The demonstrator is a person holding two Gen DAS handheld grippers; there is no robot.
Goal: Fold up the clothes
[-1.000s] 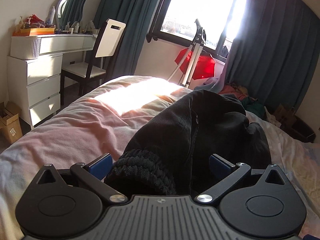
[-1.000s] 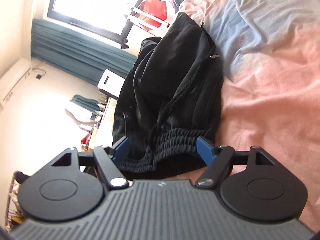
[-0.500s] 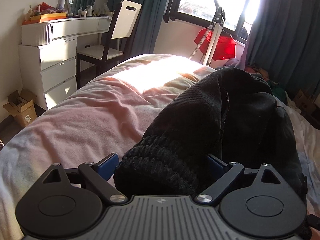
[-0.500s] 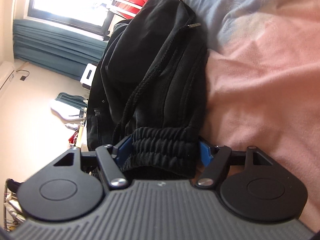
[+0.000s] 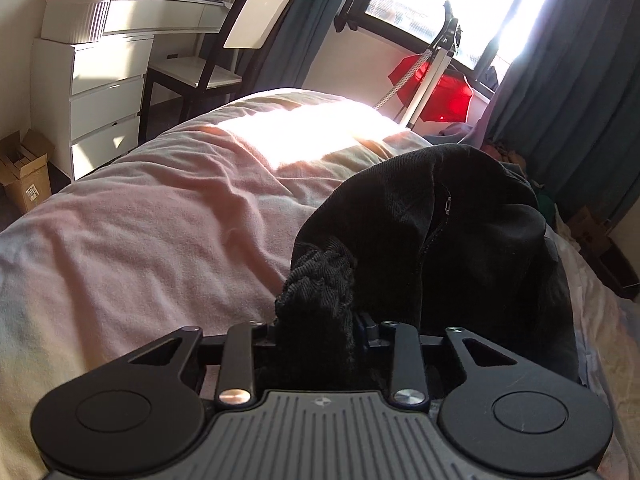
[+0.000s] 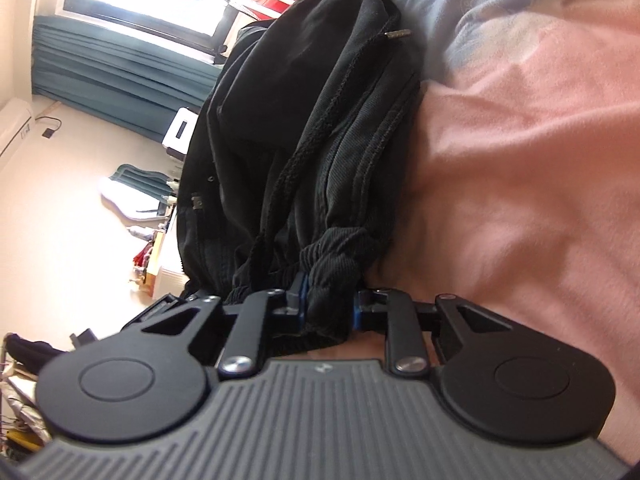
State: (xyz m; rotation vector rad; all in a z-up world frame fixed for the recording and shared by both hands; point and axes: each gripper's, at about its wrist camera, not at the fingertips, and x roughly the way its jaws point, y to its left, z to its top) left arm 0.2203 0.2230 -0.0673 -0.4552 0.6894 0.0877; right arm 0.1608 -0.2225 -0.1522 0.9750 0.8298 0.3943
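My left gripper (image 5: 318, 330) is clamped on the bunched ribbed waistband of the black trousers (image 5: 440, 240), and my right gripper (image 6: 328, 306) pinches another gathered stretch of that same elastic band. Beyond the jaws the trousers lie heaped on the pink blanket (image 5: 160, 232) of the bed, a drawstring tip (image 6: 398, 34) resting on the cloth. Farther off stand a white dresser (image 5: 100, 80), a chair (image 5: 224, 60) and teal curtains (image 5: 572, 80) beside the bright window.
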